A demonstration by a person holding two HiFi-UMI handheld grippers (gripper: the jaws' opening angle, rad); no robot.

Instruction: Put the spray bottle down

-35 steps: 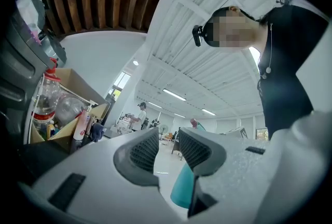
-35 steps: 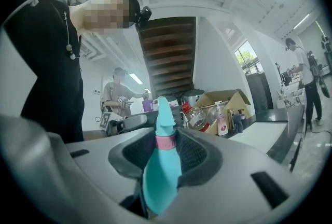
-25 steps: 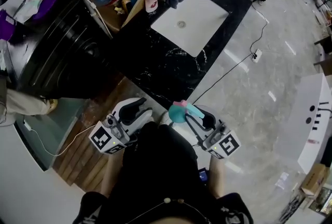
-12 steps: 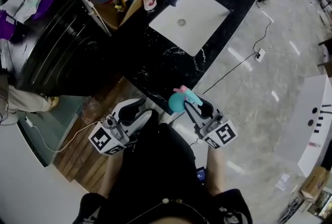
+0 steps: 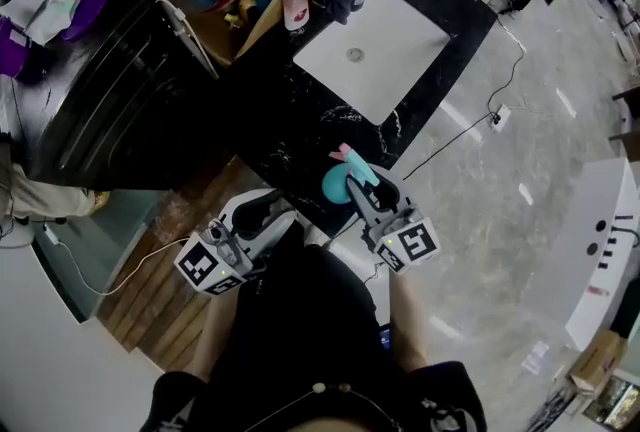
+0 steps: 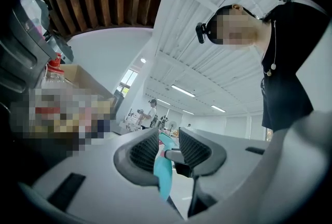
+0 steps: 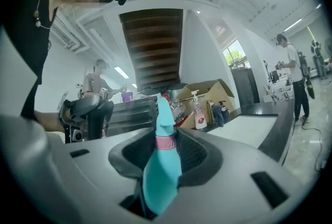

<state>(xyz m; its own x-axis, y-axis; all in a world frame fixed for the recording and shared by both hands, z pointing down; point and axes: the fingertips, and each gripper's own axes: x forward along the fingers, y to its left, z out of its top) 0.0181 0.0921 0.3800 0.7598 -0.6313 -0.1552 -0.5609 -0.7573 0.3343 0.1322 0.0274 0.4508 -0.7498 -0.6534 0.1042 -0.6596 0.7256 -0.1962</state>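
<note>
Right claw (image 7: 167, 151) of mine is clenched on the teal bottle (image 7: 161, 181), nozzle up, over the desk's (image 5: 300, 135) near edge. To set it down well, I'd lower it straight onto the bare black top, base flat, then loosen. Left claw (image 6: 167, 145) stands apart, holding nothing.

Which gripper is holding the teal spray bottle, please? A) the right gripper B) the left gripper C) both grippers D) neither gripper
A: the right gripper is clamped on the spray bottle, while the left gripper stands open and apart from it.
</note>
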